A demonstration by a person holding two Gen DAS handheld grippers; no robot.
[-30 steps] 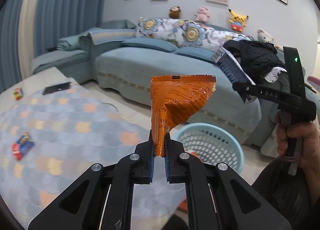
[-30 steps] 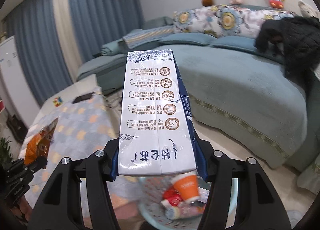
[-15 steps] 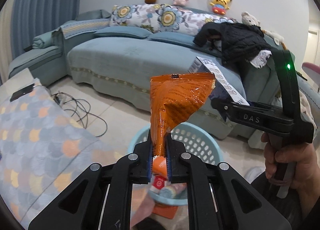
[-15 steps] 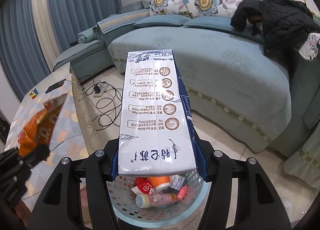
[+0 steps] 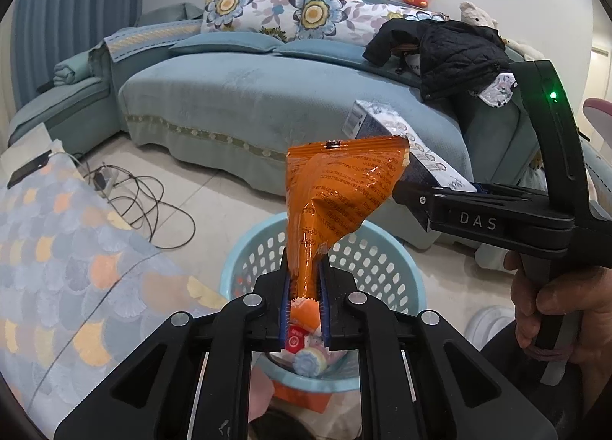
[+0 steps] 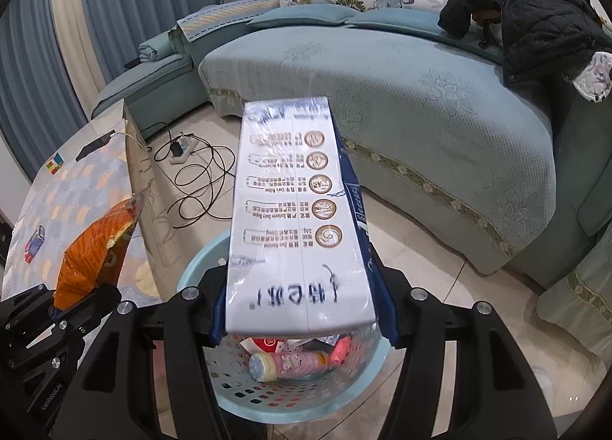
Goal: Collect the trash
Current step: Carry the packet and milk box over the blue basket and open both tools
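My left gripper [image 5: 304,287] is shut on an orange snack wrapper [image 5: 336,191] and holds it upright over the near rim of a light blue perforated basket [image 5: 382,260]. My right gripper [image 6: 302,298] is shut on a white and blue carton box [image 6: 294,210], held above the same basket [image 6: 275,405]. The basket holds several pieces of trash, among them a pink bottle [image 6: 290,361]. The right gripper also shows in the left wrist view [image 5: 478,210] to the right of the wrapper; the wrapper shows in the right wrist view [image 6: 91,248] at the left.
A teal sofa [image 5: 248,95] with a black jacket [image 5: 451,53] curves behind the basket. A table with a scale-patterned cloth [image 5: 57,268] stands at the left, with a phone [image 5: 28,168] on it. Black cables and a power strip [image 6: 191,168] lie on the tiled floor.
Both grippers have moved forward and down toward the basket, which now lies directly under the wrapper and the box. Both holds are unchanged.
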